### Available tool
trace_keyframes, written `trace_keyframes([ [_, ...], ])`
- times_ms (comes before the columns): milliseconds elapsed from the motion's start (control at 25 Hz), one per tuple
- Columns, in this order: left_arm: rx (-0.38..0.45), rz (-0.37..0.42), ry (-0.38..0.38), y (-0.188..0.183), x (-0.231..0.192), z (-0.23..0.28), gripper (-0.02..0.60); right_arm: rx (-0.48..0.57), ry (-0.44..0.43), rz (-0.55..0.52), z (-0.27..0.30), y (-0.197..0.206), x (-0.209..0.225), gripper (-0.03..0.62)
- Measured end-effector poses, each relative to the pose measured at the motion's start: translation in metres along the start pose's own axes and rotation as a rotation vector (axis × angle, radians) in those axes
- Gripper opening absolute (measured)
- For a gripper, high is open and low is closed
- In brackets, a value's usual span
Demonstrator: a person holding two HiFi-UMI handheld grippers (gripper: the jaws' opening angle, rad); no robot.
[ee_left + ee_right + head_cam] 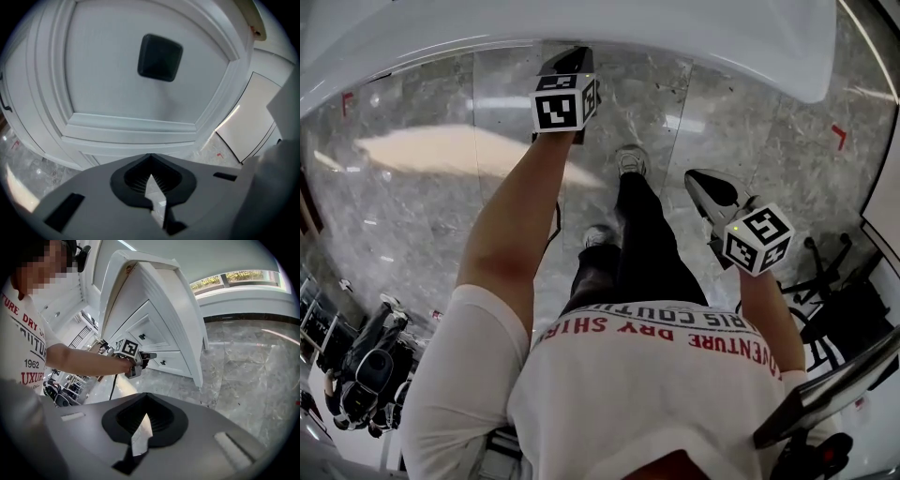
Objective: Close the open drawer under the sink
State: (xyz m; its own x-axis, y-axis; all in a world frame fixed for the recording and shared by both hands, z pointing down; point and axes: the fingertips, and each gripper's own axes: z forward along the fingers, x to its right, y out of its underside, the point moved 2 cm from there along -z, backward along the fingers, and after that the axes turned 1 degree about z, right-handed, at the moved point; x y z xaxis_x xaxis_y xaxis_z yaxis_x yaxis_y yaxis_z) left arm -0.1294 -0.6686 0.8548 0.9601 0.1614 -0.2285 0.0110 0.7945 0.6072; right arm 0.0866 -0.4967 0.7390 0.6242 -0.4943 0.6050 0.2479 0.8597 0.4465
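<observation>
L tool (150, 159): jaws together, nothing btwn, tip close to the drawer (117, 93) front on the white cabinet (159, 301). R tool (143, 397): jaws together, empty, well back from the cabinet. Left gripper view shows 1 dark square knob (159, 57), close up. Right gripper view shows 2 knobs on the cabinet front, w/ L tool near them. Head view: only cabinet's top, 2 tools, marble floor (422, 187).

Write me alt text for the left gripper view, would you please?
A white panelled cabinet front with a dark square knob fills the view, just ahead of the shut, empty left gripper. Below lies grey marble floor.
</observation>
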Motion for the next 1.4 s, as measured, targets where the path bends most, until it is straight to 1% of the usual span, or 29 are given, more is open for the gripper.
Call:
trace_keyframes([
  [120, -0.001, -0.004, 0.073, 0.006, 0.020, -0.032, 0.002, 0.019, -0.006, -0.027, -0.002, -0.007, -0.017, 0.000],
  [200, -0.025, 0.000, 0.121, 0.013, 0.033, -0.060, 0.002, 0.033, -0.009, -0.047, -0.004, -0.009, -0.031, 0.000],
  [280, -0.041, -0.003, 0.172, 0.017, 0.046, -0.094, 0.002, 0.051, -0.012, -0.071, -0.009, -0.011, -0.045, 0.000],
  [360, -0.037, -0.001, 0.226, 0.018, 0.062, -0.134, 0.002, 0.073, -0.013, -0.096, -0.017, -0.012, -0.062, 0.000],
  [400, -0.030, 0.013, 0.252, 0.018, 0.072, -0.157, 0.002, 0.085, -0.012, -0.108, -0.023, -0.012, -0.071, 0.000],
  [560, 0.006, 0.128, 0.335, 0.023, 0.111, -0.257, 0.002, 0.129, -0.028, -0.165, -0.048, -0.012, -0.125, 0.000],
  [760, 0.048, 0.186, 0.435, 0.041, 0.150, -0.382, 0.002, 0.160, -0.079, -0.256, -0.086, 0.009, -0.221, 0.000],
  [920, 0.109, 0.237, 0.467, 0.054, 0.173, -0.482, 0.002, 0.187, -0.098, -0.321, -0.130, 0.033, -0.302, 0.000],
  [1080, 0.143, 0.273, 0.484, 0.080, 0.197, -0.577, 0.002, 0.231, -0.114, -0.330, -0.179, 0.074, -0.380, 0.000],
  [1200, 0.172, 0.293, 0.507, 0.094, 0.219, -0.639, 0.002, 0.270, -0.103, -0.354, -0.214, 0.097, -0.427, 0.000],
  [1400, 0.216, 0.370, 0.532, 0.114, 0.262, -0.728, 0.002, 0.330, -0.091, -0.404, -0.270, 0.130, -0.491, 0.000],
])
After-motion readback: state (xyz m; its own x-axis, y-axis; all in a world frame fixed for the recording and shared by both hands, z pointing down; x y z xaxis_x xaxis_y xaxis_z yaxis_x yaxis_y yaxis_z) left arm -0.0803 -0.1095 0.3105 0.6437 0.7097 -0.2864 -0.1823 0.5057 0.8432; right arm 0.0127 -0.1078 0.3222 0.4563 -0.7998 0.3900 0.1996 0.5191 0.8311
